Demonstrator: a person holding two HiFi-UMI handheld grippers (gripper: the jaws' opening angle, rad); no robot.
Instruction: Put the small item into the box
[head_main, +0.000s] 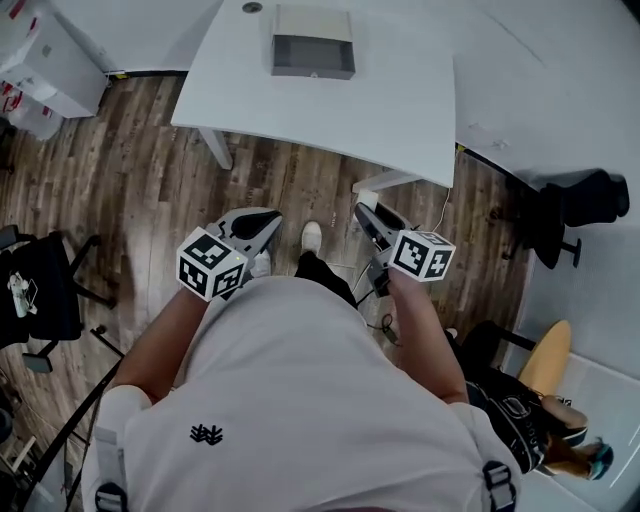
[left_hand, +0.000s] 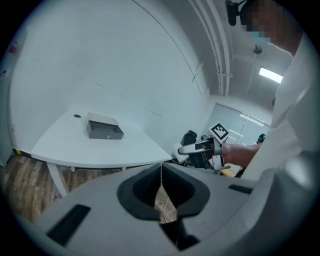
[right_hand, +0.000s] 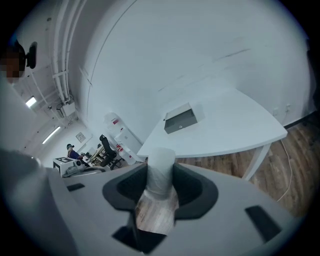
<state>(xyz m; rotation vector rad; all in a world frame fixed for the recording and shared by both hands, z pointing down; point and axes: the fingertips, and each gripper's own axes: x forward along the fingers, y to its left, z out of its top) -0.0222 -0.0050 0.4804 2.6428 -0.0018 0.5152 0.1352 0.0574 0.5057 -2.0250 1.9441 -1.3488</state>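
Nearest, my white shirt (head_main: 300, 400); just beyond it, both tools held over the wooden floor (head_main: 150, 160). Right hand-held gripper (head_main: 363, 212) — pinching the small item (right_hand: 160, 162), a white cylinder sticking out past the pads. Left hand-held gripper (left_hand: 161, 169) — jaws pressed together. Box (head_main: 312, 55), open-topped, sits at the far side of the white bench (head_main: 400, 110), well apart from the item.

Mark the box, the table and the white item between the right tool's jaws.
box (head_main: 312, 55): head view, its dark middle.
table (head_main: 400, 110): head view, bare top.
white item (right_hand: 160, 172): right gripper view, its side between the jaws.
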